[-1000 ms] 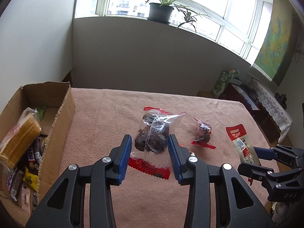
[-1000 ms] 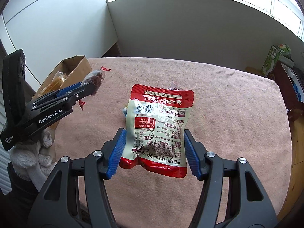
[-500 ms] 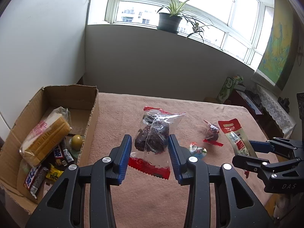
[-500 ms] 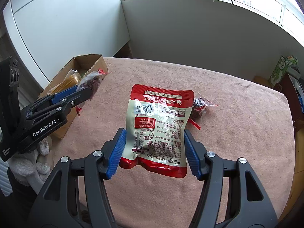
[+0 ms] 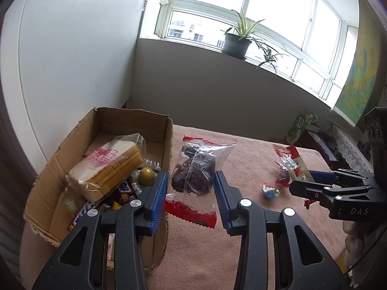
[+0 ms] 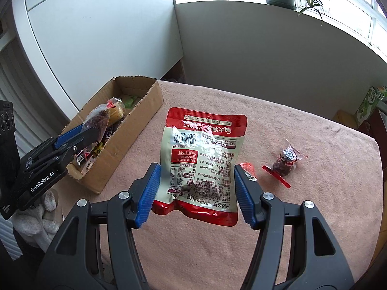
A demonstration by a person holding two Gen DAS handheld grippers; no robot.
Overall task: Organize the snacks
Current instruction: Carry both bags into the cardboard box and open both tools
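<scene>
A: What have the tongs got?

B: The left gripper [image 5: 191, 198] is clamped on a clear bag [image 5: 194, 169] of dark snacks, pinched at its sides so it hangs free. The right gripper [image 6: 194, 193] squeezes a red pouch [image 6: 205, 159] the same way, upright, label facing the camera.

A: And where do they stand?

B: The left one hangs beside the near right wall of the box [image 5: 104, 125], which sits at the table's [image 6: 302, 217] left edge and already holds bread [image 5: 106, 169] and bars. I'd judge both loads are bound there.

A: Anything left out?

B: A small dark packet [image 6: 286, 160] and a candy [image 5: 271, 191] lie on the cloth, to the right, well apart from the box.
</scene>
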